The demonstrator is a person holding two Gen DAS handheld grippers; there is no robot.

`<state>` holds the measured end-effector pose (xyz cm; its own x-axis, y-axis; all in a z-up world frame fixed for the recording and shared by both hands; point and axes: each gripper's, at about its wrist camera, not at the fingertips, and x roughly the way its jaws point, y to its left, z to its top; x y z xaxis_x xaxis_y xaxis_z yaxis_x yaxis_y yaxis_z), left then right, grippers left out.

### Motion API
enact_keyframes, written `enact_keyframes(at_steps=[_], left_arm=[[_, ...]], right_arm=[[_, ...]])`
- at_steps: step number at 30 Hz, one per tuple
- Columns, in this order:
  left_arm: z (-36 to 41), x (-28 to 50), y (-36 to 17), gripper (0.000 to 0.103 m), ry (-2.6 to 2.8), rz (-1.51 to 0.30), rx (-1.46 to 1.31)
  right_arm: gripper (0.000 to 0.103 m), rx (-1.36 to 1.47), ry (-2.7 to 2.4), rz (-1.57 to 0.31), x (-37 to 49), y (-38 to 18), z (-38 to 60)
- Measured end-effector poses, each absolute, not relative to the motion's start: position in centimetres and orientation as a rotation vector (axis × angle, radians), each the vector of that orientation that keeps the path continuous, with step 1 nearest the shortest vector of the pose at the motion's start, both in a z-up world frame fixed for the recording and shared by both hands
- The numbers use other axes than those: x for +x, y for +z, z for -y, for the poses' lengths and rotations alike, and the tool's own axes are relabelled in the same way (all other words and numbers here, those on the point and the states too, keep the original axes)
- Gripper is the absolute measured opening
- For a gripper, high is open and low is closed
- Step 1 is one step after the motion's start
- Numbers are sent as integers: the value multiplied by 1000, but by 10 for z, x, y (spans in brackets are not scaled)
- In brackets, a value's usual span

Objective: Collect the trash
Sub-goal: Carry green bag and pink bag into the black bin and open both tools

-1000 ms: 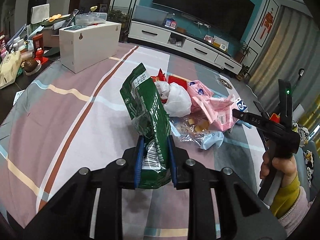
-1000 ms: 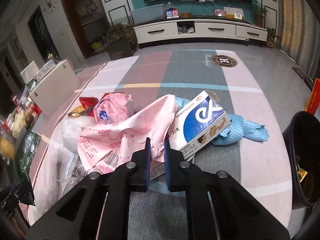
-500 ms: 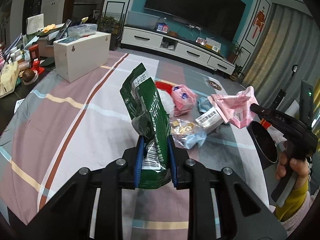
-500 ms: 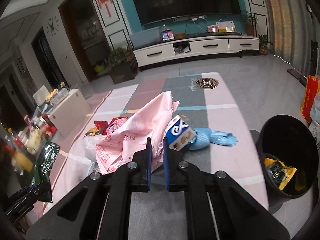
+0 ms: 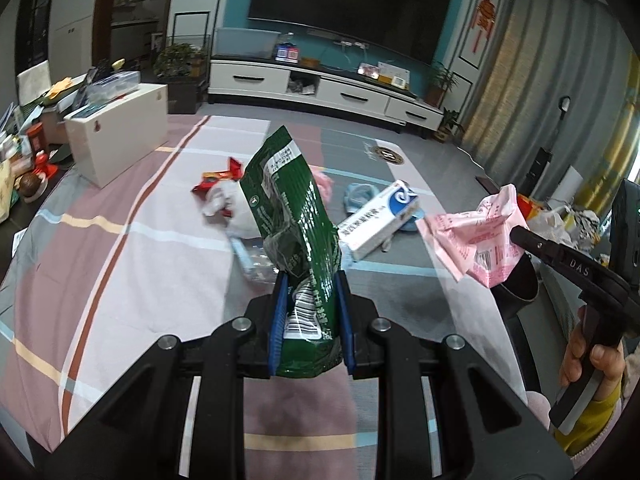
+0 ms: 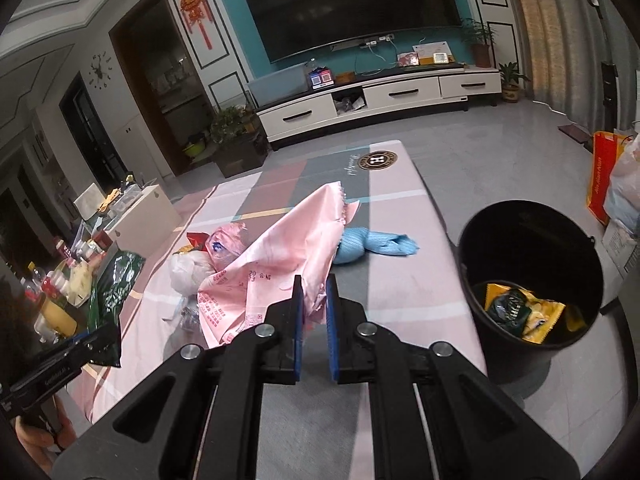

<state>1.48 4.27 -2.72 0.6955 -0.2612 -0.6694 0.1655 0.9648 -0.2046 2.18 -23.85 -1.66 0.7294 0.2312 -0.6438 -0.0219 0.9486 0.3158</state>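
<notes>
Trash here means two limp wrappers already off the worktop: a crumpled pink plastic wrapper (image 6: 280, 264) printed with red text, pinched by its lower corner in the right gripper (image 6: 314, 322), whose blue-padded fingers (image 6: 297, 320) are together on it, and a tall green foil snack bag (image 5: 298, 240) clamped at its barcoded bottom end in the left gripper (image 5: 310, 322), fingers narrowed onto the bag. Both look light, thin and floppy (the pink one sags and drapes, the green one stands stiffer on its creases), so a hold near an edge or seam should serve, though slick film may slide out of a loose pinch.

Landmark: the round black plastic bucket (image 6: 532, 240) standing on the floor just beside the worktop's right edge, with yellow and dark packets already inside. The pink wrapper hangs left of the bucket, above the striped pink-and-grey cloth-covered worktop (image 6: 400, 288), not yet over the rim. Further left of the bucket lie a bunched pale blue cloth (image 6: 376, 242), a white and blue cardboard box (image 5: 378, 220), a white plastic bag (image 5: 236, 210) and a red wrapper (image 5: 218, 176). Nothing stands between wrapper and bucket; only the worktop's edge must be cleared.
</notes>
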Motion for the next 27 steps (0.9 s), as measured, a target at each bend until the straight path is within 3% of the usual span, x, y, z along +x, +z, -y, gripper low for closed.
enact_keyframes(at_steps=[27], left_arm=[[108,35,-17,24,-483,-767,53]], right_arm=[[11,485,-59,-652,-33,-31,362]])
